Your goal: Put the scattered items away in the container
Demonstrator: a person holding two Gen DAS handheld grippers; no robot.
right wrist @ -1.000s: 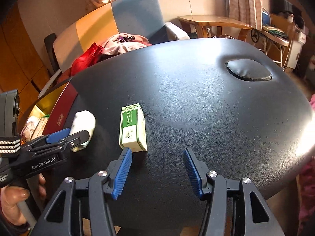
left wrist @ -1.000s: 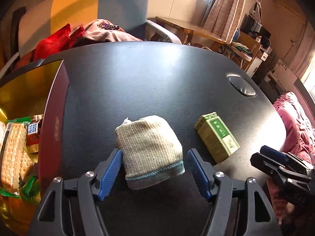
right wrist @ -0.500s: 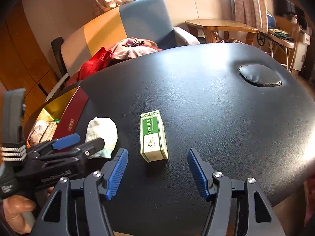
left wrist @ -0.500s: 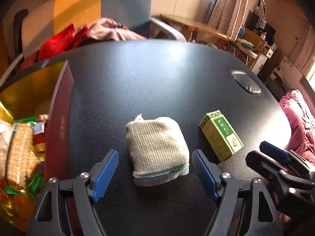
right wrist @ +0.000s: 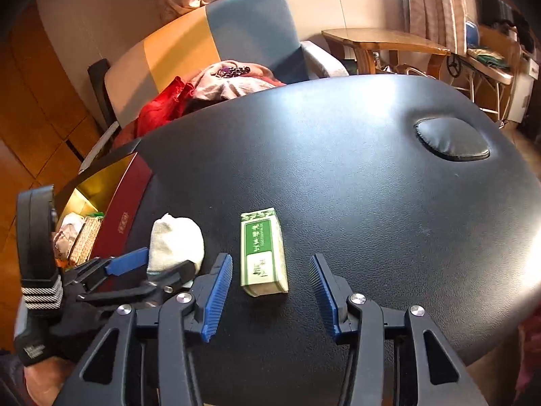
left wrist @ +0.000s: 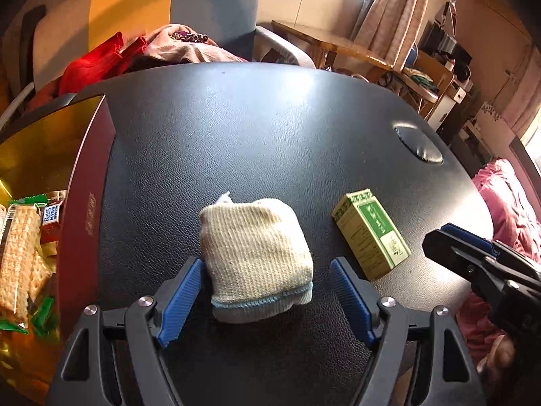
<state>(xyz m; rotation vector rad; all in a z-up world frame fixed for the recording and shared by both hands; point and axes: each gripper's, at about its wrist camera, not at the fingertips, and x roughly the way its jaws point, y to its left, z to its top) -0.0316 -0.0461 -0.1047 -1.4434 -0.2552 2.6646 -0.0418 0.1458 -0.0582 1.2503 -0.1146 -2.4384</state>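
A folded beige knitted cloth (left wrist: 255, 257) with a pale blue hem lies on the black padded table (left wrist: 270, 128). My left gripper (left wrist: 267, 294) is open, its blue pads on either side of the cloth's near end, not closed on it. A green and cream box (left wrist: 372, 238) lies to the cloth's right. My right gripper (right wrist: 270, 291) is open, its pads straddling the near end of the green box (right wrist: 263, 253). The cloth (right wrist: 175, 242) and the left gripper (right wrist: 148, 270) show at the left of the right wrist view. The red container (left wrist: 86, 223) with gold lining stands at the left.
The container holds cracker packets (left wrist: 20, 257) and other snack wrappers. An oval padded plug (left wrist: 419, 143) sits in the table at the far right. A sofa with red and pink clothes (left wrist: 152, 50) stands behind the table. The table's near edge is close to both grippers.
Both grippers have drawn closer to their items. The left pads now flank the cloth's near end; the right gripper has shifted so the green box sits centred between its pads.
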